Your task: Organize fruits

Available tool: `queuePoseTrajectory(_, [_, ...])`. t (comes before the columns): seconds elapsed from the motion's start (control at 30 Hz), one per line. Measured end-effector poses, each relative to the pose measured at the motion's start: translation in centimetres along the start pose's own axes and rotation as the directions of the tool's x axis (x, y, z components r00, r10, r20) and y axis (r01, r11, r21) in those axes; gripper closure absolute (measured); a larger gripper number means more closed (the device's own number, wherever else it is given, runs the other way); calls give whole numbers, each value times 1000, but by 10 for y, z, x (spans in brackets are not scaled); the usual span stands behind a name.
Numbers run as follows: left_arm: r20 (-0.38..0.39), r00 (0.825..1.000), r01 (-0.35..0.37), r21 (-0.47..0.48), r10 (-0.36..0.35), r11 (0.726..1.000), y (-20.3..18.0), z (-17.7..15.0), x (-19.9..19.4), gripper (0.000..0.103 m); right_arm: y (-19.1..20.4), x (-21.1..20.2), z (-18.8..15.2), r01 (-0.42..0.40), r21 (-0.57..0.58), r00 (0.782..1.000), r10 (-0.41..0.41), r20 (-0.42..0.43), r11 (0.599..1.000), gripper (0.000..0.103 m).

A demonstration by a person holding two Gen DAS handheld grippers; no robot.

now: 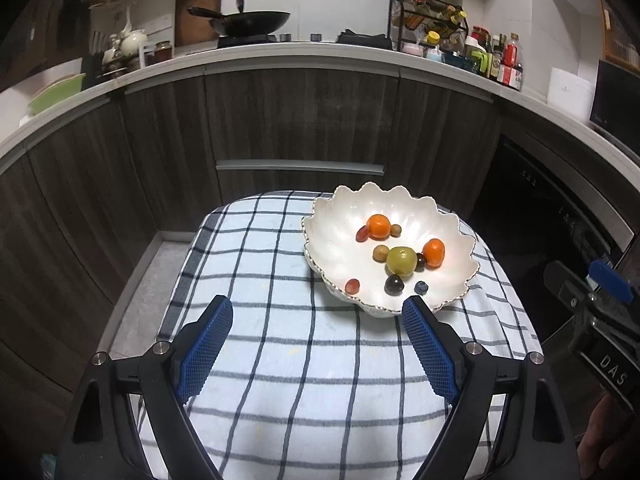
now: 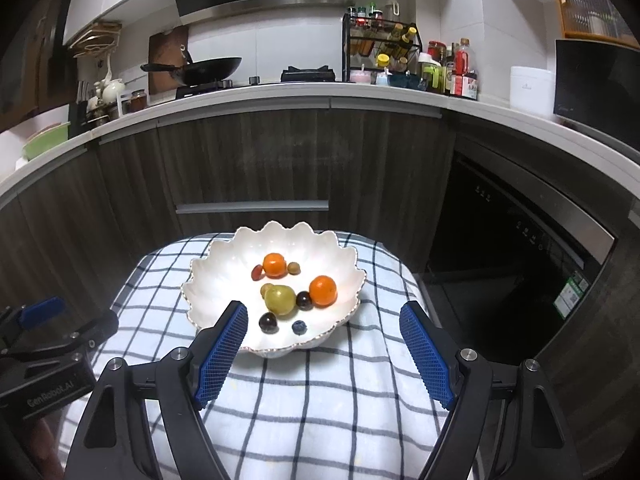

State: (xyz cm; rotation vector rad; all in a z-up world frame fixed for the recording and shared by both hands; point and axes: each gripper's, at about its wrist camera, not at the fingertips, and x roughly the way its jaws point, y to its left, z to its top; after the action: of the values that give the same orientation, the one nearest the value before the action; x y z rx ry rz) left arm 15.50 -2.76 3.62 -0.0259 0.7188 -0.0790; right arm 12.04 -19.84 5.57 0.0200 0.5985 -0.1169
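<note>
All the fruit we can see already sits in the scalloped white bowl on the checked cloth: two oranges, a green fruit, grapes and a blueberry. Our left gripper and right gripper hang short of it, jaws spread and empty. We judge the task near done. The right gripper's left finger hides part of the bowl; the smaller fruits stay hard to name.

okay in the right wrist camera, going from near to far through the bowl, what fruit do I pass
blueberry → large green fruit → right-hand orange → far orange, all in the white scalloped bowl. The small grapes beside them overlap in depth, so I leave them out.
</note>
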Motion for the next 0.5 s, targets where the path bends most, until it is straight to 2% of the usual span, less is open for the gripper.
queuePoseTrajectory(0.5, [49, 998, -50, 32, 49, 998, 0, -49, -44, 16, -1, -42, -39, -11, 15, 1000, 11, 3, 1000, 24])
